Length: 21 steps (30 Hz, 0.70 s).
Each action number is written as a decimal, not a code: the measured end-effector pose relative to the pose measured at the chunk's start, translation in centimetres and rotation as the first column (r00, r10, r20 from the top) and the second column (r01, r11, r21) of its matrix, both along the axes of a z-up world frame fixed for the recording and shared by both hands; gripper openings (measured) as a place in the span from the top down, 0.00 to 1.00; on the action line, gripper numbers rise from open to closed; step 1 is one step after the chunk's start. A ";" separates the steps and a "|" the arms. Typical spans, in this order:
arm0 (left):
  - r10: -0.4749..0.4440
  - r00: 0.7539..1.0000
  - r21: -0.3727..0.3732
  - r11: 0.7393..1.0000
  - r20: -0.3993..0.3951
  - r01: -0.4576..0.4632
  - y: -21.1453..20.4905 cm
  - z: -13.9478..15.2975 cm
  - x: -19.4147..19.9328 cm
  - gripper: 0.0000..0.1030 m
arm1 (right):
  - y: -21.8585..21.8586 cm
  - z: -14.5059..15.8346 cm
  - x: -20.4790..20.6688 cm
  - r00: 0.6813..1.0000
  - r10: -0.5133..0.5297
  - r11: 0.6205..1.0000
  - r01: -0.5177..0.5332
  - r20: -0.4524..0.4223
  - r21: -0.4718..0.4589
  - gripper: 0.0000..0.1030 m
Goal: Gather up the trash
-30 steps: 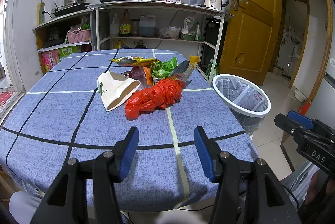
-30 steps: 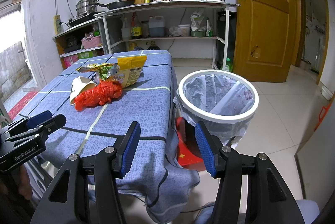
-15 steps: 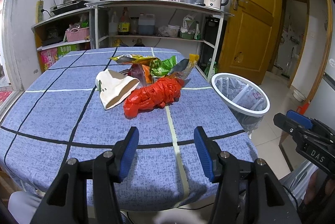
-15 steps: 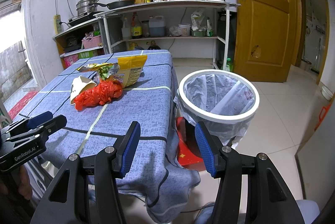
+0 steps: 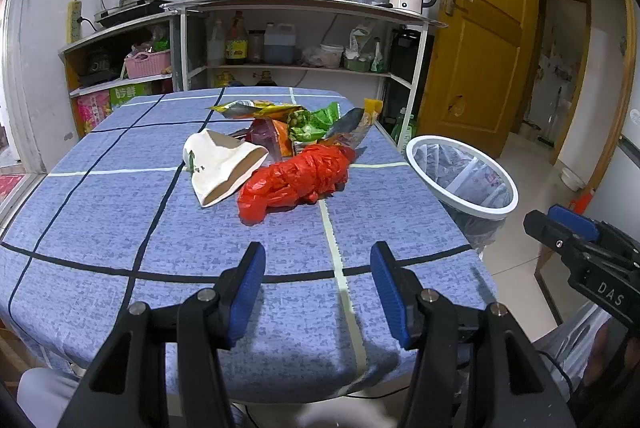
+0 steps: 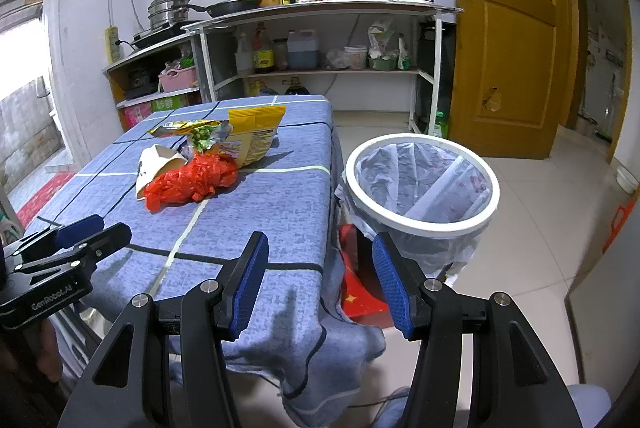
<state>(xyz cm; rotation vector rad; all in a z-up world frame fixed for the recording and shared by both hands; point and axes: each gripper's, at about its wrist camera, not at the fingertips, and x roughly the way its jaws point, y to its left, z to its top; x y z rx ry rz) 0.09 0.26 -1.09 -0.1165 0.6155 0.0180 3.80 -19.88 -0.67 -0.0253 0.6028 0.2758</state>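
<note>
Both pairs of fingers stand apart with nothing between them; our left gripper (image 5: 316, 286) hangs over the near edge of the table (image 5: 100, 212), well short of the trash pile, and our right gripper (image 6: 318, 282) hangs off the table's near right corner, with the bin (image 6: 422, 226) just beyond it.

Landmark: the red bag (image 5: 298, 176), crumpled at the middle of the table; touching it on the left lies a white paper bag (image 5: 222, 164), on its side, mouth toward us; behind it sit a green wrapper (image 5: 314, 122), a yellow-orange wrapper (image 5: 256, 108) and a grey-and-yellow packet (image 5: 356, 122), all piled close together.

From the left wrist we see the pile head-on, and the right gripper's tip at the far right edge; the bin shows only partly, to the right of the red bag, past the table edge. From the right wrist we see what that view hides: the whole white rim of the bin, its clear liner (image 6: 424, 184), and a red sheet (image 6: 360, 292) on the floor by its base; the packet here shows a broad yellow face (image 6: 256, 136); the left gripper's tip enters at the left edge.

We see no trash inside the bin, only the liner.
</note>
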 end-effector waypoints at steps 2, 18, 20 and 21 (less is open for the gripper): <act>-0.001 1.000 -0.002 1.000 0.000 0.001 0.1 0.0 0.0 0.45 | 0.0 0.0 0.0 1.000 0.000 1.000 0.000 -0.001 0.001 0.46; -0.048 0.999 0.016 0.999 -0.001 0.048 2.6 0.3 3.7 0.45 | 1.9 0.5 3.2 0.996 0.087 0.996 -0.087 -0.018 0.037 0.46; -0.062 0.998 0.020 0.998 0.004 0.062 3.1 0.5 4.7 0.38 | 2.4 0.7 4.1 0.994 0.105 0.994 -0.104 -0.013 0.029 0.46; -0.071 0.997 0.019 0.997 0.001 0.071 3.3 0.6 5.4 0.36 | 2.7 0.8 4.5 0.993 0.114 0.993 -0.114 -0.009 0.025 0.46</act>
